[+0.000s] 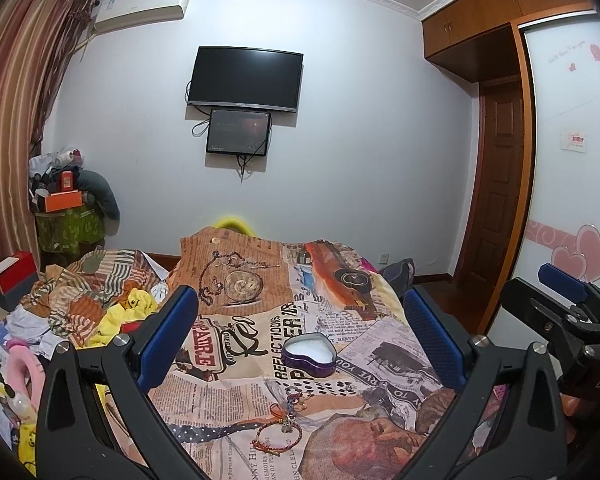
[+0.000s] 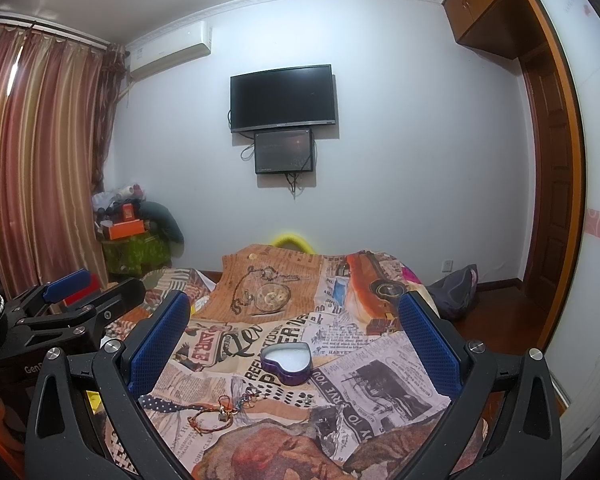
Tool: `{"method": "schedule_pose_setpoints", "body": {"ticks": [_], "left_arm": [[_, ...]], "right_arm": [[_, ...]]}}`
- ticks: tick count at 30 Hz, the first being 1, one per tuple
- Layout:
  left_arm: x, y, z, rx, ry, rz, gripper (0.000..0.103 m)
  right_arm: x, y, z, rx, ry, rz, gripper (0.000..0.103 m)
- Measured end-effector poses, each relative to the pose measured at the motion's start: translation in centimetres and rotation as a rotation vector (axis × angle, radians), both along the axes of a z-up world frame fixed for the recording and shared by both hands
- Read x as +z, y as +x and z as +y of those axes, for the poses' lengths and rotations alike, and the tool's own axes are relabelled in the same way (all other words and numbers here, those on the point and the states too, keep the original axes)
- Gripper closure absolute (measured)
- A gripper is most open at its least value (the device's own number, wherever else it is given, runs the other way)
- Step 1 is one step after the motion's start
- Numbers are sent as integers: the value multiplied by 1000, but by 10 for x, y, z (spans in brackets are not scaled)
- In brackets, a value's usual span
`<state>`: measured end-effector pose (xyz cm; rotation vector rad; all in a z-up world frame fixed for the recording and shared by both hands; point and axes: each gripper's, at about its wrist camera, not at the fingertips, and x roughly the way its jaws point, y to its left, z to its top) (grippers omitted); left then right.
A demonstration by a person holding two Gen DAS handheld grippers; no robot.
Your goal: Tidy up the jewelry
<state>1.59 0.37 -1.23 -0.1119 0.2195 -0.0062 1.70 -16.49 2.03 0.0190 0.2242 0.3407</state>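
- A heart-shaped tin (image 1: 309, 355) with purple walls sits open on the newspaper-print bedspread (image 1: 384, 364); its inside shows only a pale, whitish lining, with no jewelry in it that can be made out.
- Nearer the cameras than the tin, a small tangle of jewelry (image 1: 290, 404) lies on the bedspread, apart from the tin: thin cords, a few beads and charms, too small to tell piece from piece.
- A red braided bracelet (image 1: 277, 436) lies flat just on the near side of that tangle, further from the tin.
- The left gripper (image 1: 300, 340) hangs above the bedspread with its blue-padded fingers spread wide, holding nothing; the tin shows between them.
- The right gripper (image 2: 294, 340) is likewise wide apart and empty, the tin between its fingers in its own view.
- In the left wrist view, the right gripper appears to the right of the tin, well apart from it.
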Motion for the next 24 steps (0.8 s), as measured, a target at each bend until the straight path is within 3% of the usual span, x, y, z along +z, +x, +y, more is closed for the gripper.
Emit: {"method": "schedule_pose_setpoints", "body": {"ticks": [15, 24], "left_arm": [[-12, 19, 11, 15, -9, 51, 0], [-44, 54, 37, 86, 32, 178, 0]], "right_arm": [[-13, 21, 4, 2, -11, 55, 0], [-39, 54, 9, -6, -35, 170, 0]]}}
